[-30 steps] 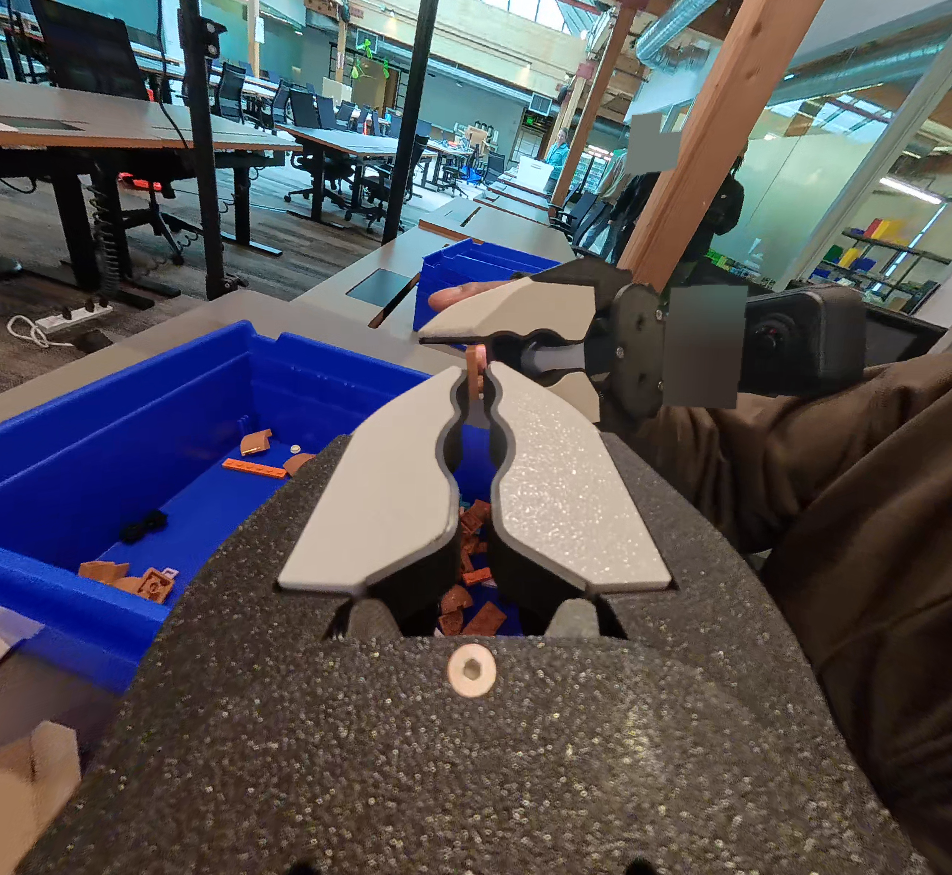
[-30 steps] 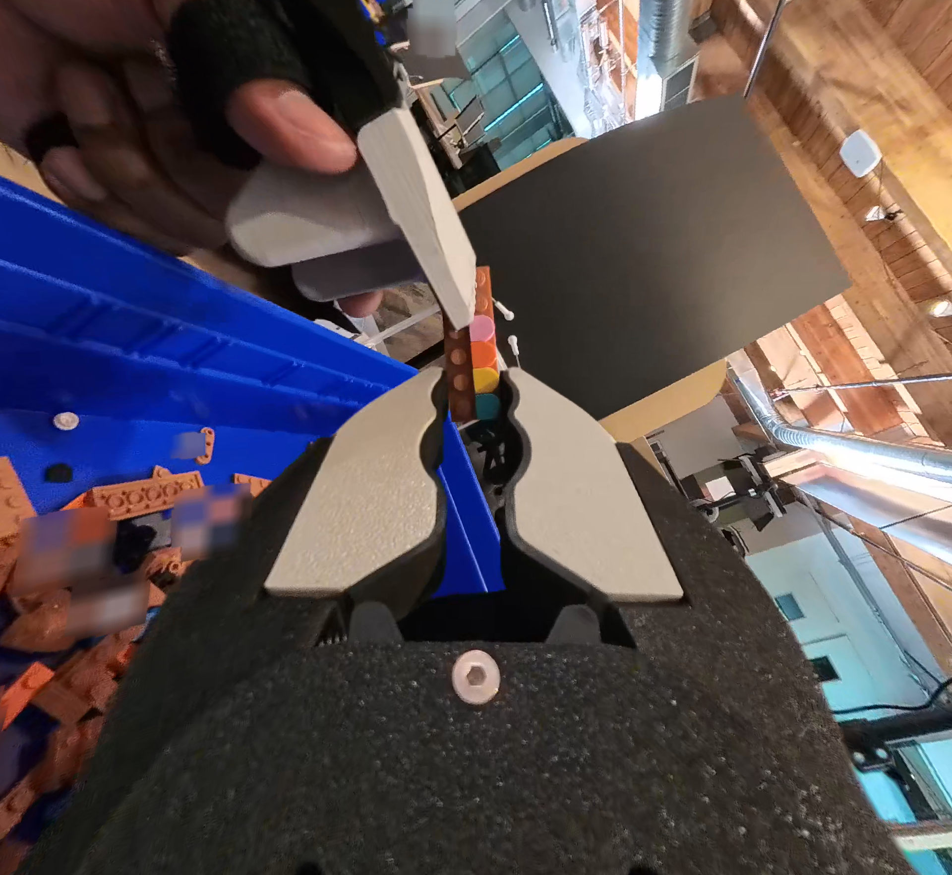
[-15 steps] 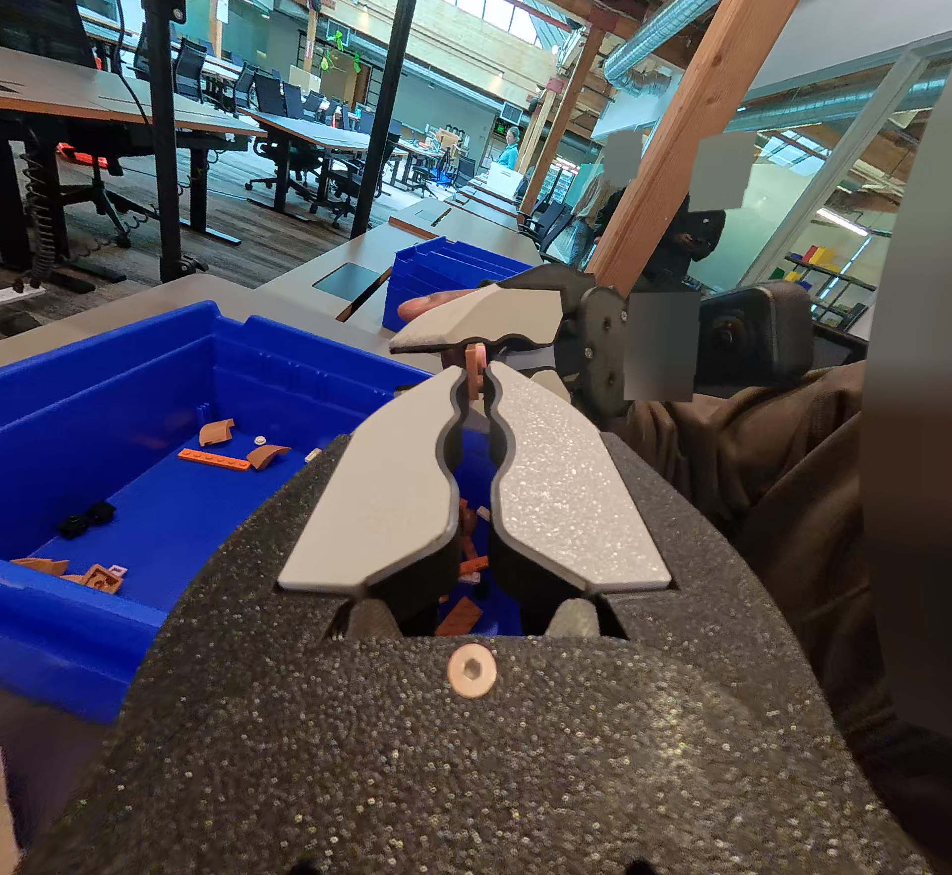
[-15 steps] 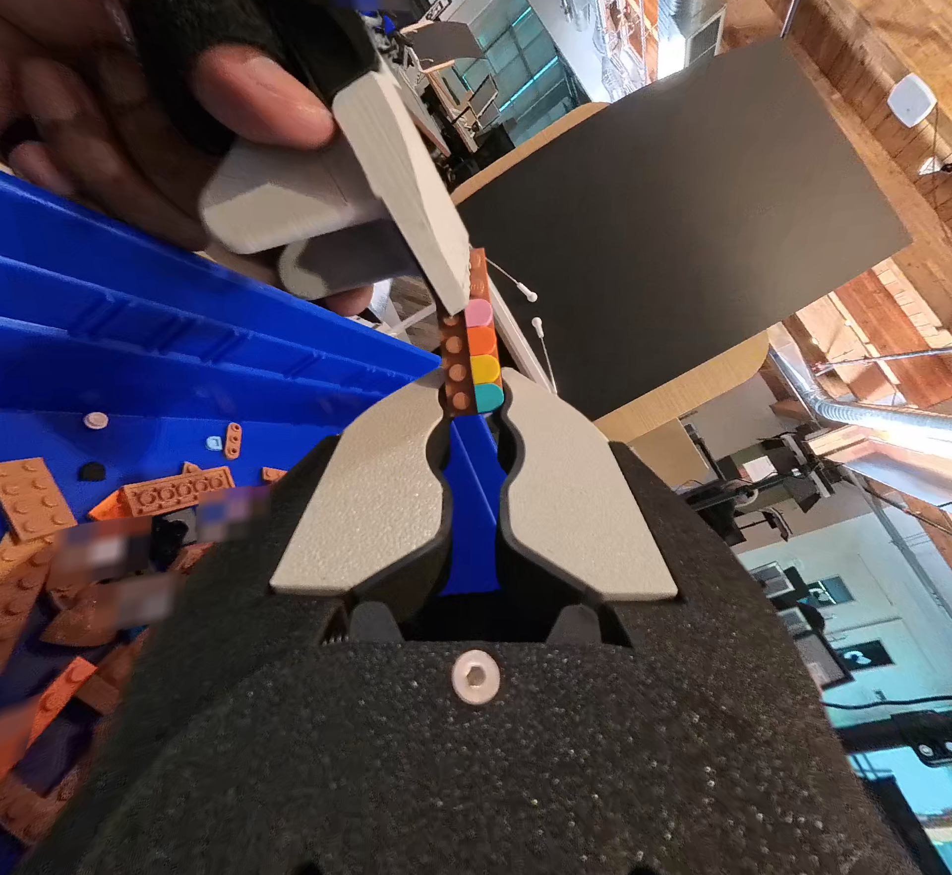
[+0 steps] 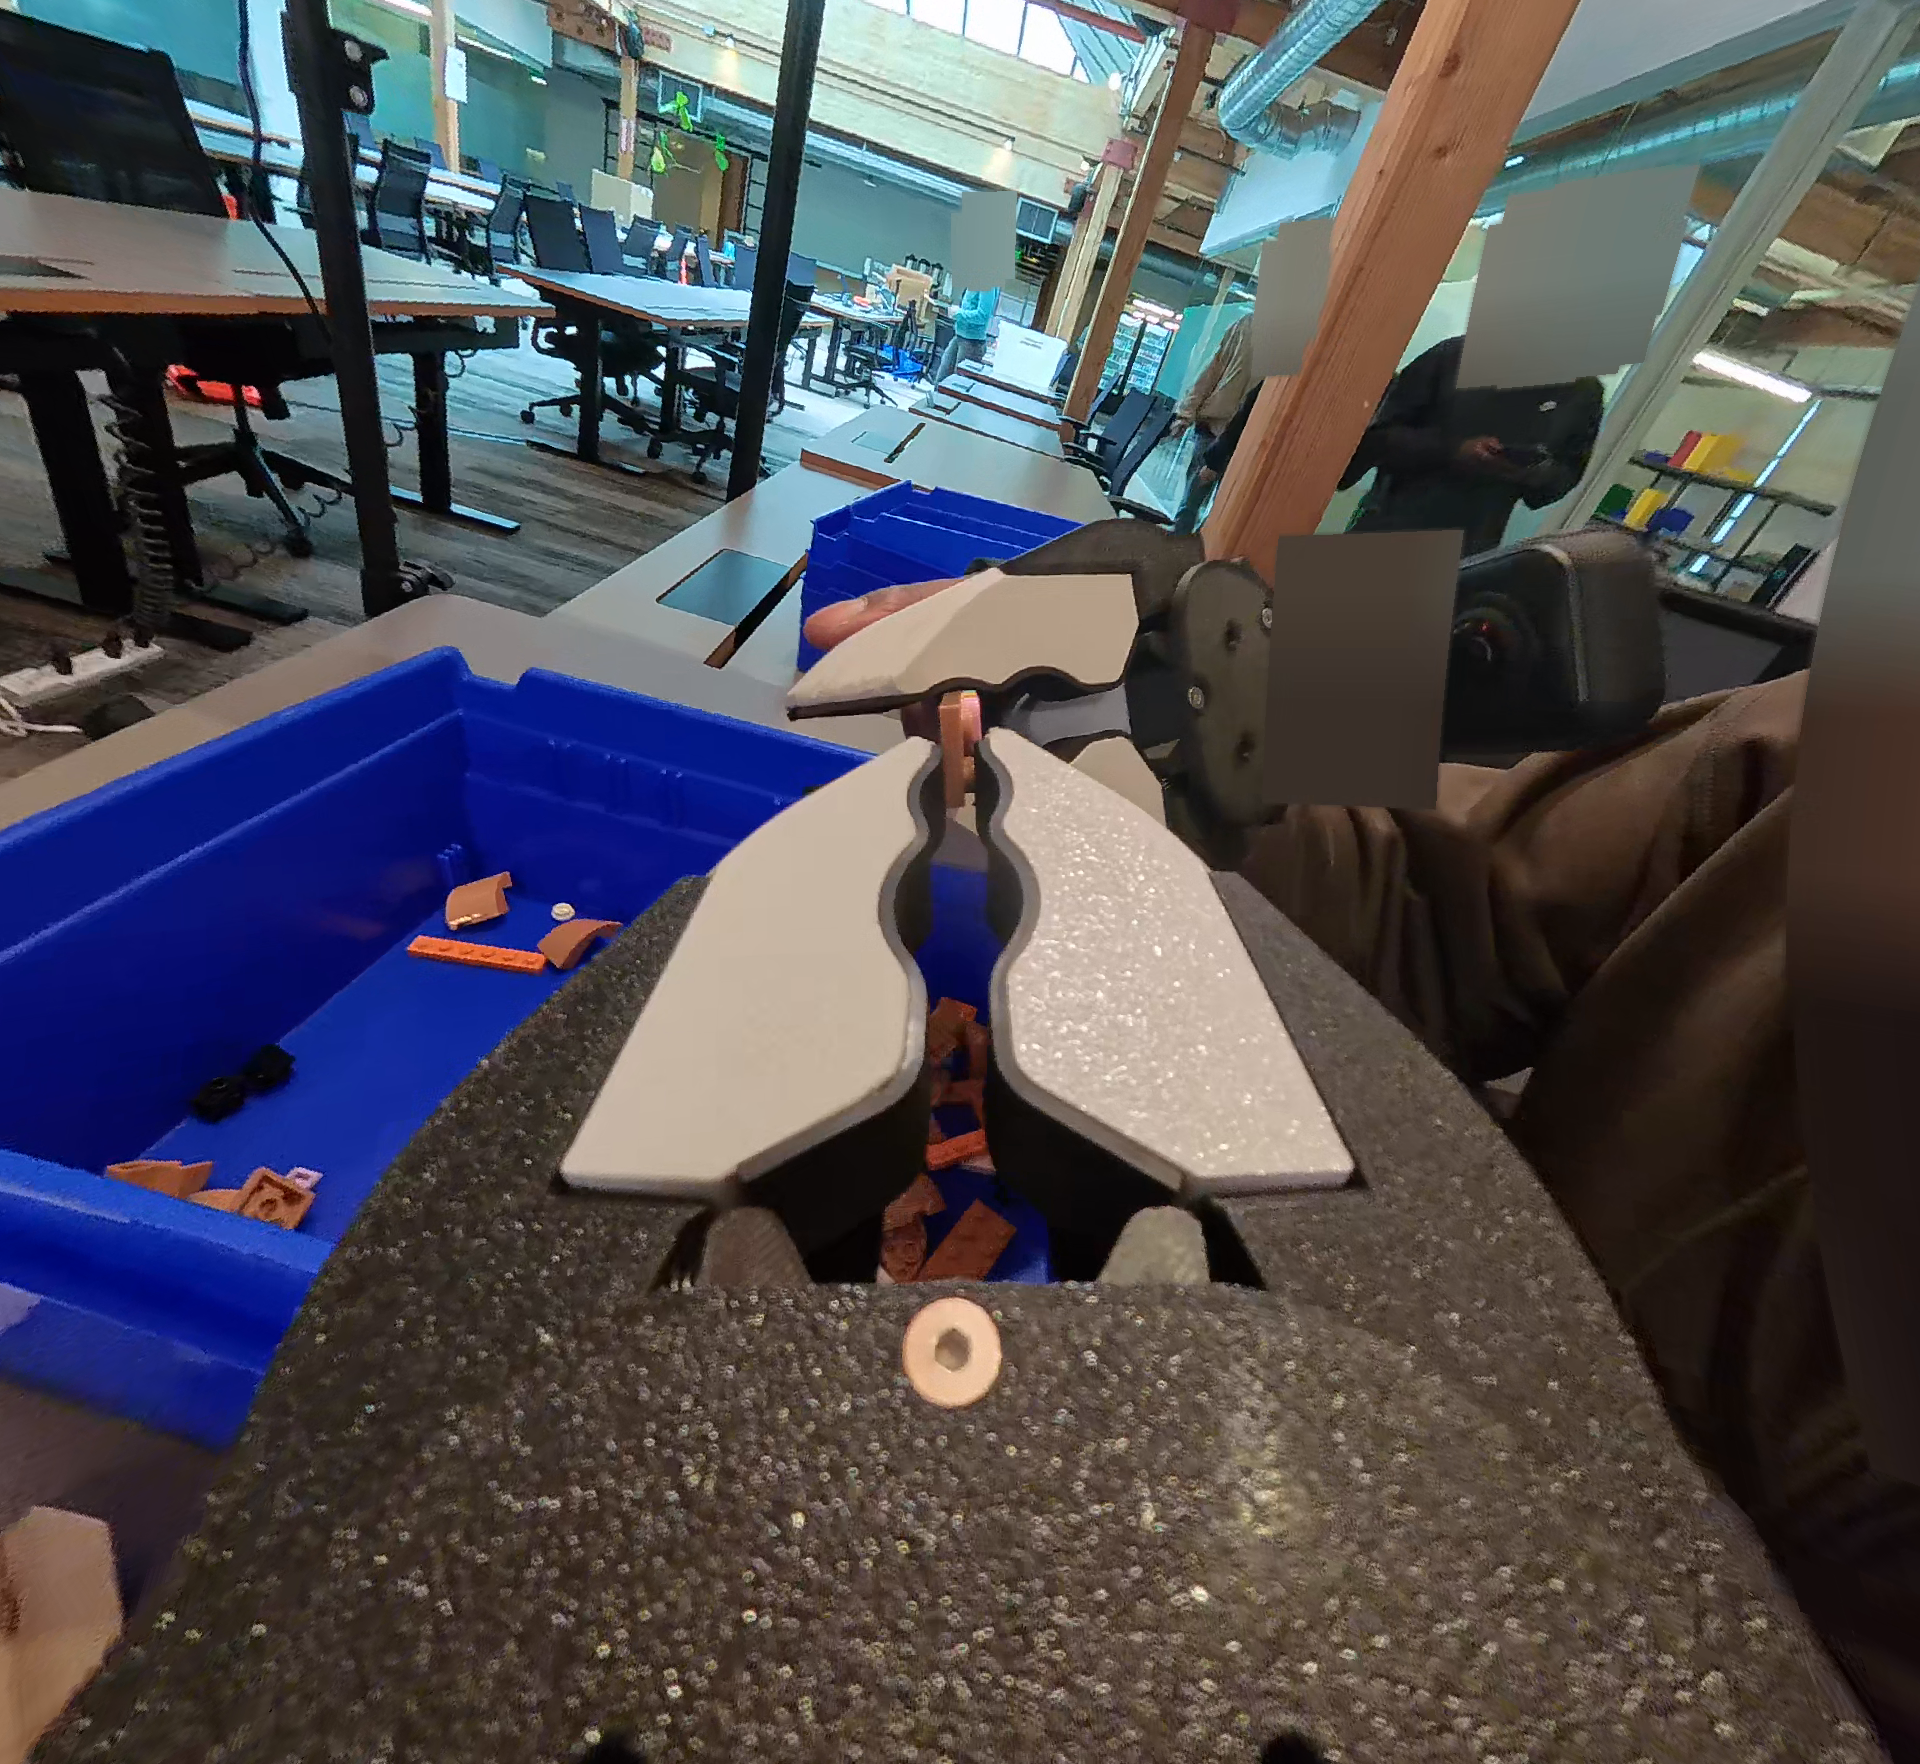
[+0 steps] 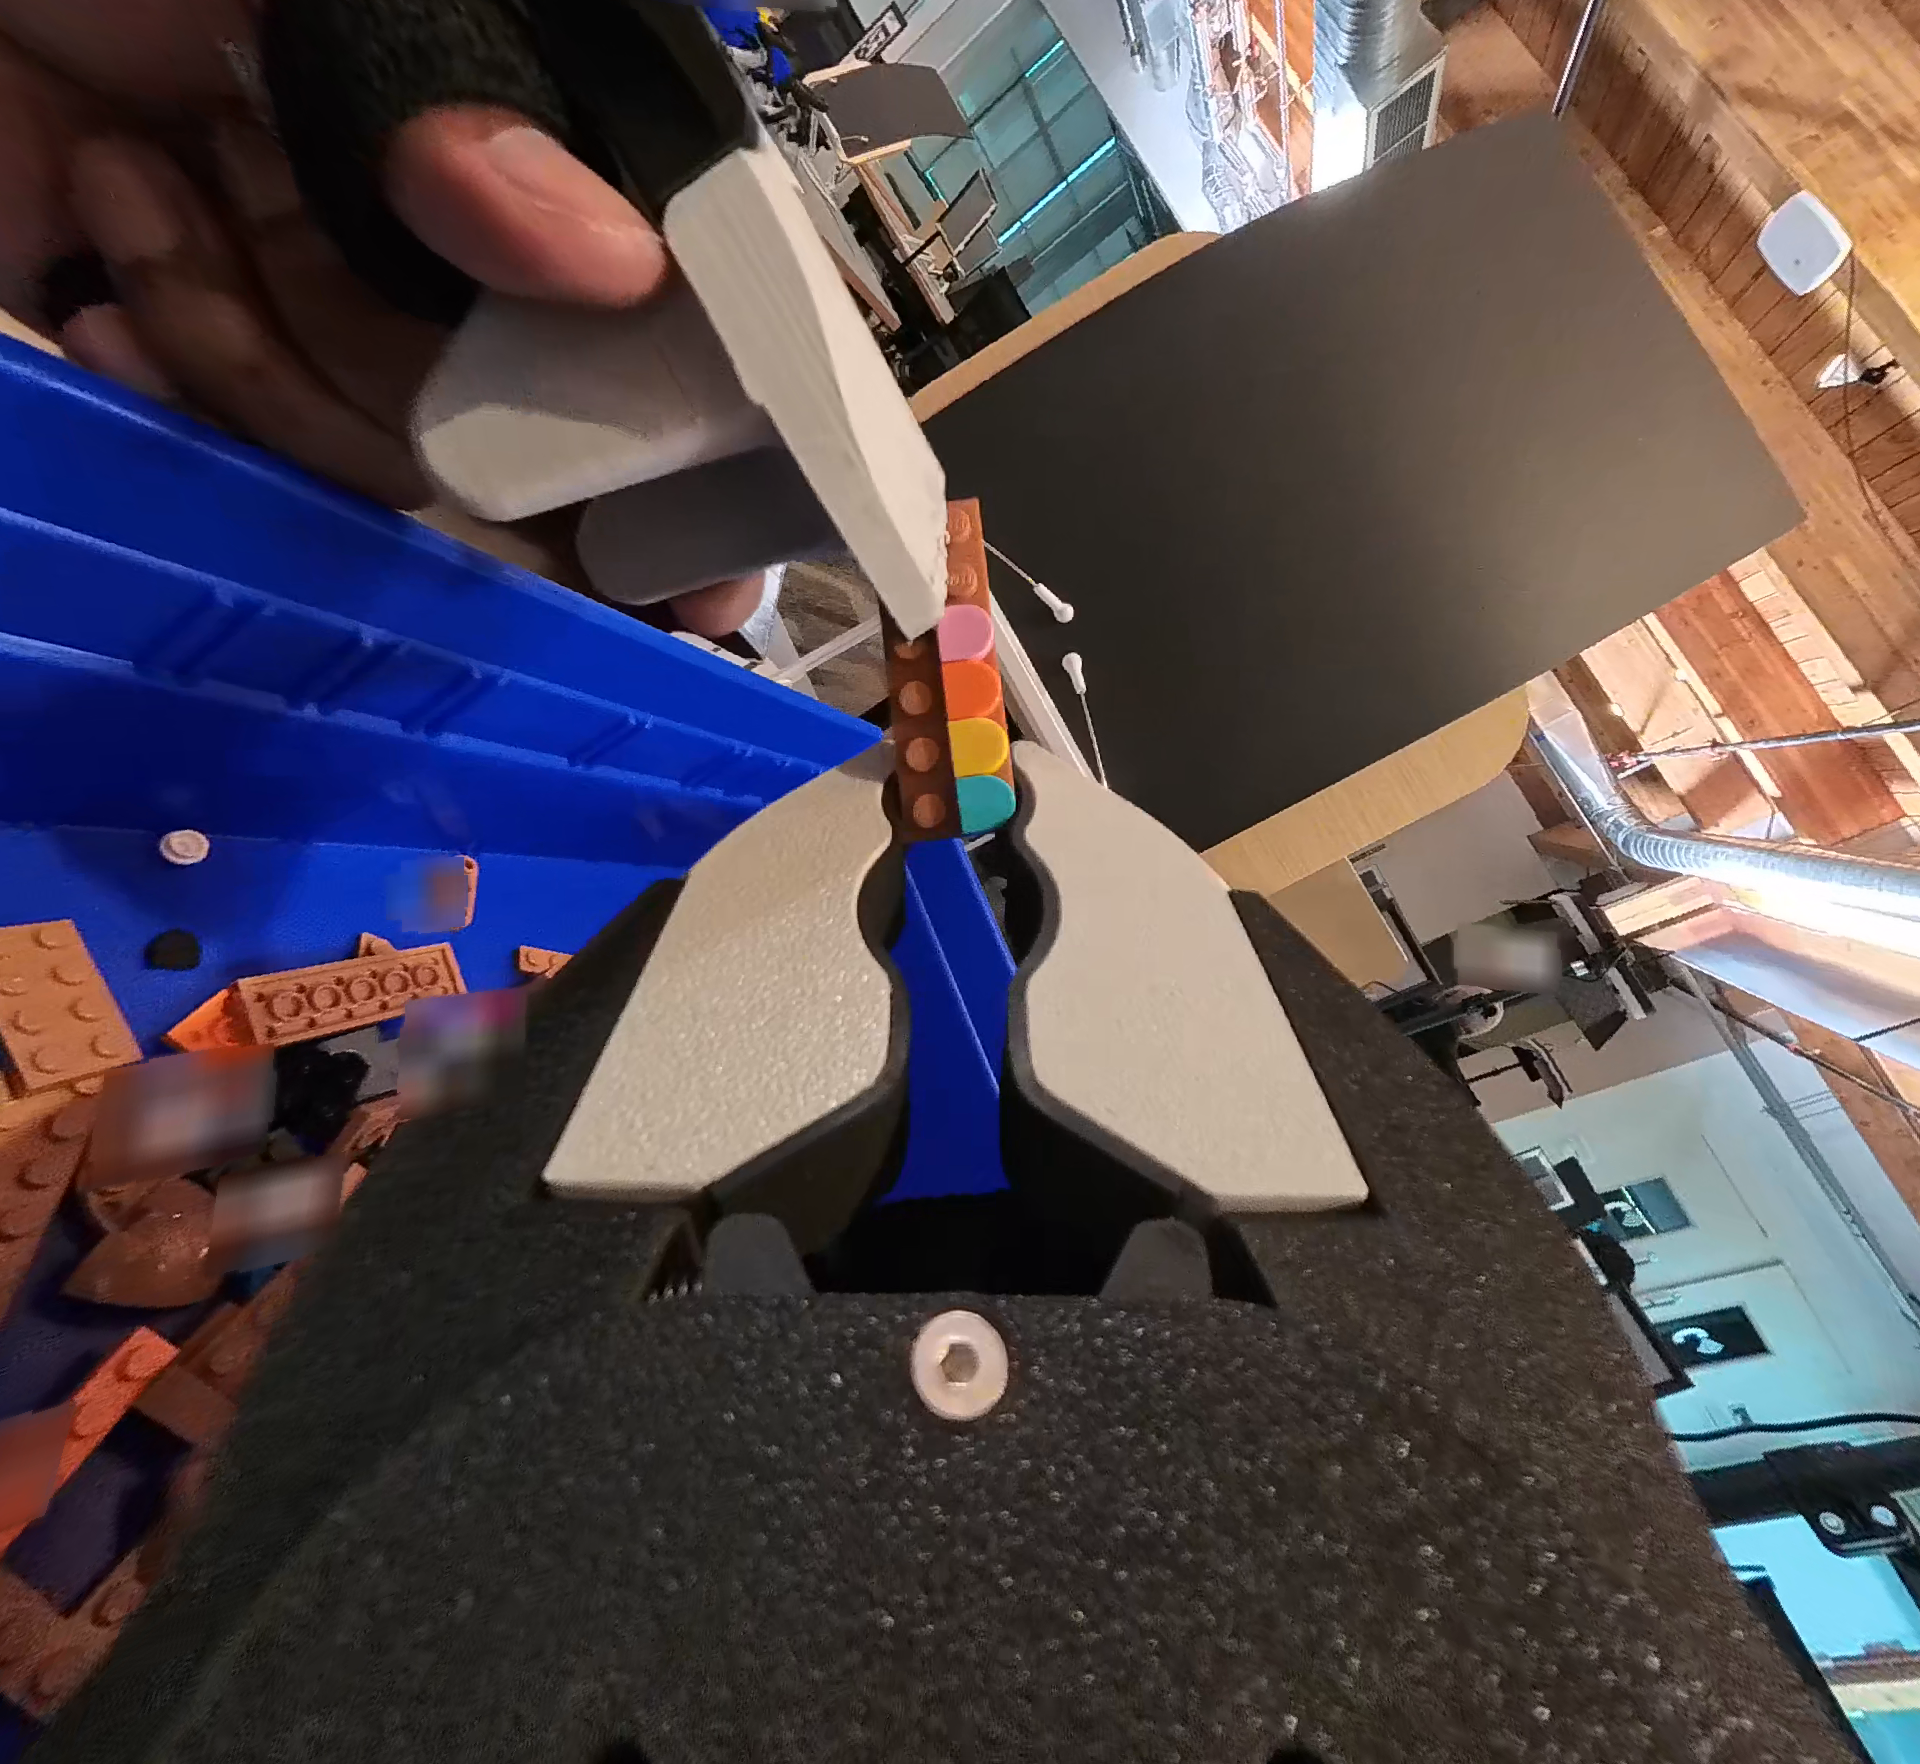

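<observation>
A narrow brown studded plate (image 6: 920, 727) carries a row of pink, orange, yellow and teal tiles (image 6: 971, 727). My right gripper (image 6: 956, 805) is shut on its lower end. My left gripper (image 5: 956, 758) is shut on the other end of the plate (image 5: 954, 727), seen edge-on in the left wrist view. In the right wrist view the left gripper's fingers (image 6: 831, 426) come in from the upper left, held by a hand. In the left wrist view the right gripper (image 5: 935, 665) lies sideways just beyond my fingertips. The plate is held in the air over a blue bin (image 5: 260, 841).
The blue bin (image 6: 416, 675) holds several loose brown and orange bricks (image 6: 343, 987) and small black pieces (image 5: 244, 1080). A second blue bin (image 5: 914, 530) stands farther back on the grey table (image 5: 665, 602). A wooden post (image 5: 1392, 208) and people stand behind. Less than 4 cm separates the two grippers' tips.
Both grippers stay shut on the same plate. The pair has shifted slightly over the bin and both views have tilted a little.
</observation>
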